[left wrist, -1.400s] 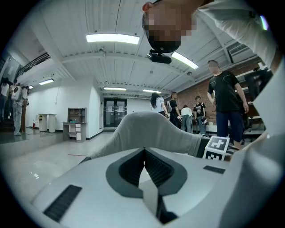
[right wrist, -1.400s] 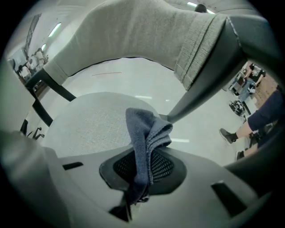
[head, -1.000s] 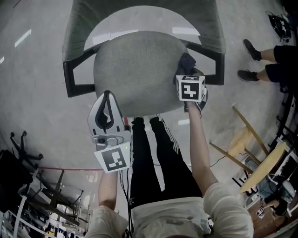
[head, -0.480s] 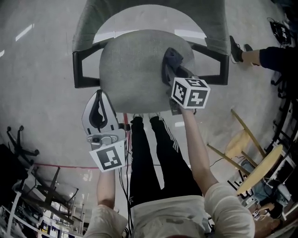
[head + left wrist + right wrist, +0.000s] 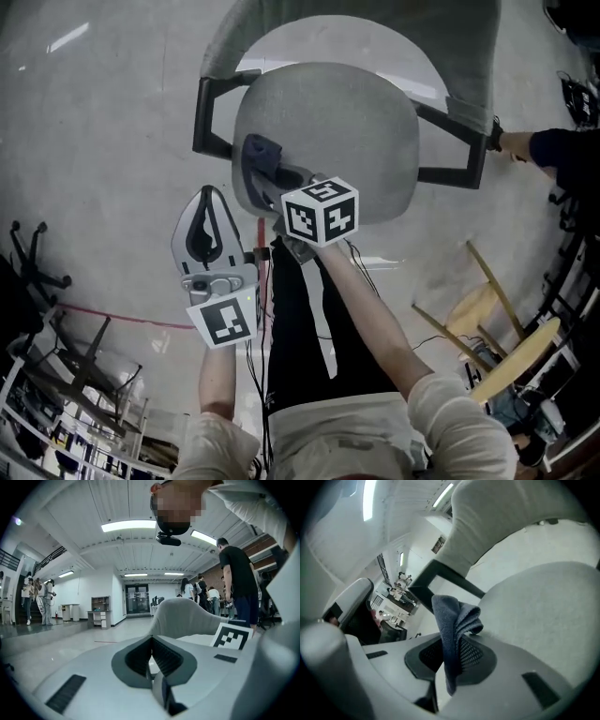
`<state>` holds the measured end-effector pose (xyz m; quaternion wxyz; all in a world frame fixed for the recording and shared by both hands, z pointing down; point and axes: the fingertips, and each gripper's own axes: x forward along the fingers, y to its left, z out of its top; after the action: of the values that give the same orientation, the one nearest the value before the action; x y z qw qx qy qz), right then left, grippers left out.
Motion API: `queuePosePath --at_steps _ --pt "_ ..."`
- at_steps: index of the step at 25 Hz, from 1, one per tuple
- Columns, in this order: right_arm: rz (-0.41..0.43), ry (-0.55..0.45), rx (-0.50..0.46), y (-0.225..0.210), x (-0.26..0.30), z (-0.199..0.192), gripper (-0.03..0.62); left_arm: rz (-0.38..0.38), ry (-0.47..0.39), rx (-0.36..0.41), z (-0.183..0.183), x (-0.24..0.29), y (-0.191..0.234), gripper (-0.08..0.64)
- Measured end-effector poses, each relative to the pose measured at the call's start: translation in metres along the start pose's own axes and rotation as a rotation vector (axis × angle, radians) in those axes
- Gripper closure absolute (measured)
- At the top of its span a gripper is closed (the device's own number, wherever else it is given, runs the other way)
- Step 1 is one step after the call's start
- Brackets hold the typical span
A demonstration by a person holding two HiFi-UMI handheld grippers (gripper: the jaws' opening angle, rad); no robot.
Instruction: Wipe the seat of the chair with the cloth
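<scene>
right gripper [image 5: 279,176] clamps cloth [image 5: 260,150] at its tips, against seat [image 5: 347,122] edge for wiping | left gripper [image 5: 211,199] closed, empty, held clear

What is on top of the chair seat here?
A dark cloth, pinched in the right gripper, lies over the seat's near-left edge; the patch of seat beneath cloth and gripper is covered.

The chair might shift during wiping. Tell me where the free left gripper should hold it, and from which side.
Probably the black armrest frame nearest the left gripper, at its outer bar. It is slim and bare with a gap inside, so jaws can close across it. Come from outside, away from the seat and the cloth. Open the jaws first.
</scene>
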<state>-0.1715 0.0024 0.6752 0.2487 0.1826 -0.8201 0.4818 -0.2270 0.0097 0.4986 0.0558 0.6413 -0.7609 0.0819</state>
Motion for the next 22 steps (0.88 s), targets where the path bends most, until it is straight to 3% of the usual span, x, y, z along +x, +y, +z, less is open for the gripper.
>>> queuePosePath --at_steps 4,11,15,22 --pt "0.074 0.069 0.085 0.018 0.030 -0.035 0.543 0.042 0.007 -0.020 -0.002 -0.010 0.008 0.545" --pt "0.025 0.192 0.064 0.007 0.062 -0.087 0.543 0.059 -0.003 -0.010 -0.003 -0.017 0.017 0.545" --pt "-0.001 0.199 0.040 0.008 0.076 -0.094 0.543 0.084 0.004 -0.007 -0.015 -0.020 0.030 0.545" --pt "-0.042 0.185 0.053 0.000 0.063 -0.087 0.543 0.042 0.004 0.003 -0.007 -0.013 0.011 0.545"
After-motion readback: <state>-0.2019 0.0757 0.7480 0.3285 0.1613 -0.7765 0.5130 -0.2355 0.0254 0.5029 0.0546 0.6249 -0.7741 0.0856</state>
